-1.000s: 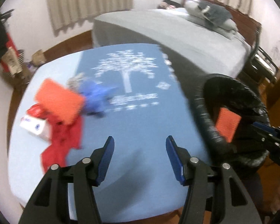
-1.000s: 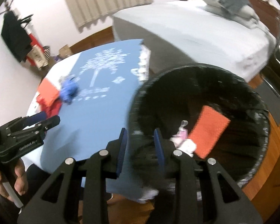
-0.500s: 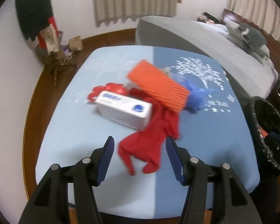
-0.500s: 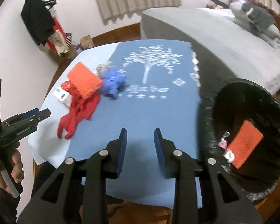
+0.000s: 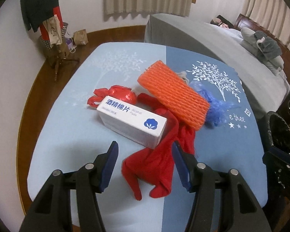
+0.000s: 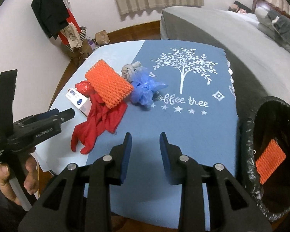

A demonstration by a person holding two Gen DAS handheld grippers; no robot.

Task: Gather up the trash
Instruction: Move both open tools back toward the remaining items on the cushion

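Left gripper: jaws spread wide and holding nothing, poised above the near end of the red cloth glove, whose fingers lie between the two blue pads. Against the view half a second ago, the pile fills more of this camera's frame and the white box of alcohol pads now sits just beyond the fingertips. Right gripper: jaws parted and empty, over bare dark-blue tablecloth; compared with the earlier frame it has swung left, so the printed white tree stands straight ahead.

Trash pile, on the seam between the light and dark halves of the cloth: an orange foam fruit net rests tilted on the glove and leans beside the box; a crumpled red plastic bag touches the box's far end; a crumpled blue plastic bag lies against the net's right side, with a grey knotted rag just behind it.

Container: a black-lined trash bin stands at the table's right edge. Inside it, a second orange foam net leans on the liner.

Behind the table: a grey-covered bed.
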